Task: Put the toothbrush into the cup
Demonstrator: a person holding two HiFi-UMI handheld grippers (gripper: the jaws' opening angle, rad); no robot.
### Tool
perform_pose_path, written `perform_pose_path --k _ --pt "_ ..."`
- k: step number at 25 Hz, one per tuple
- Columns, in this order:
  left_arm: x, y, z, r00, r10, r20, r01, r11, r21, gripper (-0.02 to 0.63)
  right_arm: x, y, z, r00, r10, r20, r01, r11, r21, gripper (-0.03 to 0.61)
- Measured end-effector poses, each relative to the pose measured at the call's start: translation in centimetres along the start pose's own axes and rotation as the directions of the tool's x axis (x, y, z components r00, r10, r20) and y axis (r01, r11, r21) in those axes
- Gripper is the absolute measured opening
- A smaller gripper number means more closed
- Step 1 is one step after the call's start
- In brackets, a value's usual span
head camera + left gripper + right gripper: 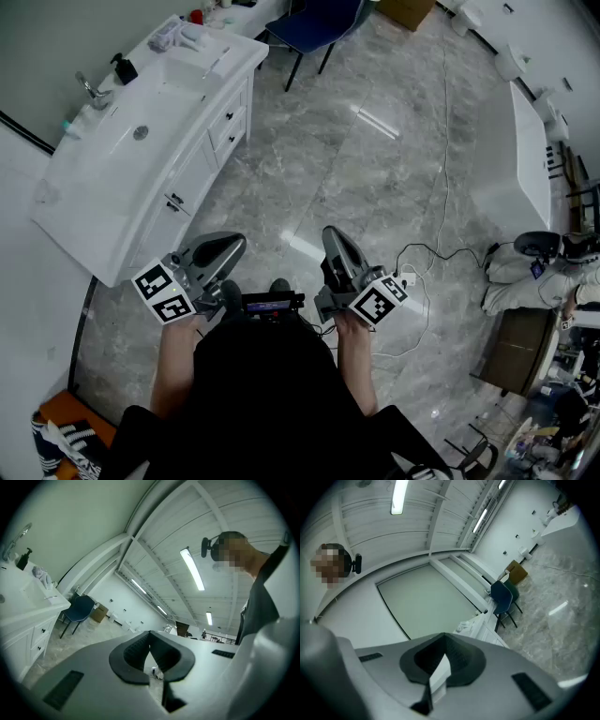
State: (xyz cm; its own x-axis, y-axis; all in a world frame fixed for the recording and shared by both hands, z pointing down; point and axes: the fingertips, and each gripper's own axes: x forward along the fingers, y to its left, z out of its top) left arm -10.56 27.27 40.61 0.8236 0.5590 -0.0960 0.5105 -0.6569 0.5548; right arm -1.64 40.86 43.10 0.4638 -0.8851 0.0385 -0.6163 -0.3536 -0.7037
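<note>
Left gripper (pixel 232 247) and right gripper (pixel 334 236) closed, empty; vanity (pixel 111 180) well apart, ahead-left; toothbrush indistinct there.

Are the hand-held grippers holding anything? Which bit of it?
Nothing is held. The left hand-held gripper and the right hand-held gripper both have their jaws shut together, with nothing between them.

Grey marble floor (pixel 375 187); white vanity (pixel 202 161); blue chair (pixel 321 22)
</note>
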Motion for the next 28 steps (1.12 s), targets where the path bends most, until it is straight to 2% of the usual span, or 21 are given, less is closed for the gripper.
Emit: perform_pose_path --k 12,28 --pt "2.1 -0.9 -0.7 1.000 -0.006 -0.017 0.006 1.000 0.012 0.009 -0.9 -1.2 1.3 1.000 0.012 0.009 -0.012 1.000 0.005 0.006" --pt "4.0 -1.7 -1.6 0.999 0.025 -0.043 -0.023 0.999 0.034 0.009 -2.2 -3.3 2.4 0.999 0.027 0.030 -0.028 0.999 0.036 0.006"
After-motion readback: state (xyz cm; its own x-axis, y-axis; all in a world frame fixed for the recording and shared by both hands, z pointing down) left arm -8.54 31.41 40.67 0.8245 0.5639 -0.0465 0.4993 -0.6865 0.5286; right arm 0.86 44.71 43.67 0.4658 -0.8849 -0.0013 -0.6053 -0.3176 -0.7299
